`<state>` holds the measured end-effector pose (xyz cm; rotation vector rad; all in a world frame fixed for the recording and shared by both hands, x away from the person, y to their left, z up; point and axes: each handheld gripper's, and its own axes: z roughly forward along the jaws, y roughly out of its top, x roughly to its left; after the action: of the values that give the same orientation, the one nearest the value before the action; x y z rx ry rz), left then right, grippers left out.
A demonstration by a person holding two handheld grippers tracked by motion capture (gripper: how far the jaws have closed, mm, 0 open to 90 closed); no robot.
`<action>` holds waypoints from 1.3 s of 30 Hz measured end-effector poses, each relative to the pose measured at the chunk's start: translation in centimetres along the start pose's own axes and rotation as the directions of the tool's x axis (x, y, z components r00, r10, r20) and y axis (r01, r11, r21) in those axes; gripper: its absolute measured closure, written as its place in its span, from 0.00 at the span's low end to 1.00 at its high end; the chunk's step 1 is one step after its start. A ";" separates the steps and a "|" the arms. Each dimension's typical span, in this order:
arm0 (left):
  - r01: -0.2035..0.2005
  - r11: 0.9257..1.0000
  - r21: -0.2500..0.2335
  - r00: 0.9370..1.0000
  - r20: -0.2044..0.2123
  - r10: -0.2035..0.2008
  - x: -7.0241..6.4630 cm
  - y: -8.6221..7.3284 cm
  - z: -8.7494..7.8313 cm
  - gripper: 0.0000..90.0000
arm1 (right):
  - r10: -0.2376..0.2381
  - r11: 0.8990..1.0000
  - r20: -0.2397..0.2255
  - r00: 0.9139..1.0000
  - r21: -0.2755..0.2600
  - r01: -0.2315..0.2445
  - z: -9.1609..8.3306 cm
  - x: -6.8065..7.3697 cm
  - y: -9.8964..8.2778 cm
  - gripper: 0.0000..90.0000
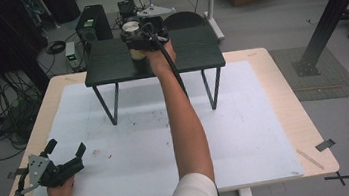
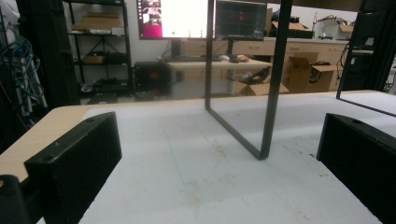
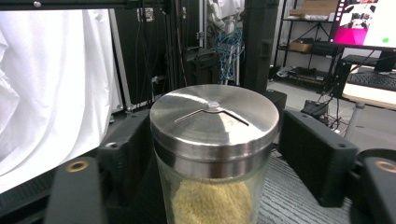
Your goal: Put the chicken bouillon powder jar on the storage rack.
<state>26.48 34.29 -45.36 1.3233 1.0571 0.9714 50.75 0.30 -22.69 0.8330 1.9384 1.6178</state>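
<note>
While the left gripper (image 1: 66,151) waits near the table's (image 1: 258,57) front edge, jaws wide apart and holding nothing, probably just kept out of the way, the right gripper (image 1: 148,43) reaches out to the black stand (image 1: 108,66). Its jaws bracket a glass jar (image 3: 212,186) sitting there; whether they press the glass I cannot tell. Steel lid, yellow grains inside.

You have one glass jar (image 3: 212,158) with one steel lid (image 3: 215,114), one small black table (image 1: 108,63), one white mat (image 1: 247,134), two grippers, left (image 1: 65,147) and right (image 1: 147,38), two cardboard boxes beyond.
</note>
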 end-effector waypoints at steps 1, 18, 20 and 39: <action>0.001 1.000 0.000 1.000 0.000 -0.001 0.0 0.0 0.0 0.00 | 0.000 1.000 0.000 1.000 0.000 0.000 0.0 0.0 0.0 0.28; -0.001 1.000 0.000 1.000 -0.002 0.001 -0.1 0.0 0.0 0.01 | 0.042 0.999 -0.001 0.999 -0.004 -0.042 -2.2 0.7 0.2 0.03; -0.006 1.000 0.003 1.000 -0.002 0.006 0.0 0.0 0.0 0.01 | 0.041 0.999 -0.013 0.999 0.000 -0.041 -2.6 0.7 0.0 0.02; -0.007 1.000 0.002 1.000 -0.004 0.007 -0.1 0.0 0.0 0.01 | 0.036 0.999 -0.023 0.999 -0.007 -0.037 -6.1 1.2 -0.8 0.00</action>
<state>26.48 34.20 -45.36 1.3282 1.0571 0.9788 45.54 -3.12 -22.33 0.8549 1.9421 1.6619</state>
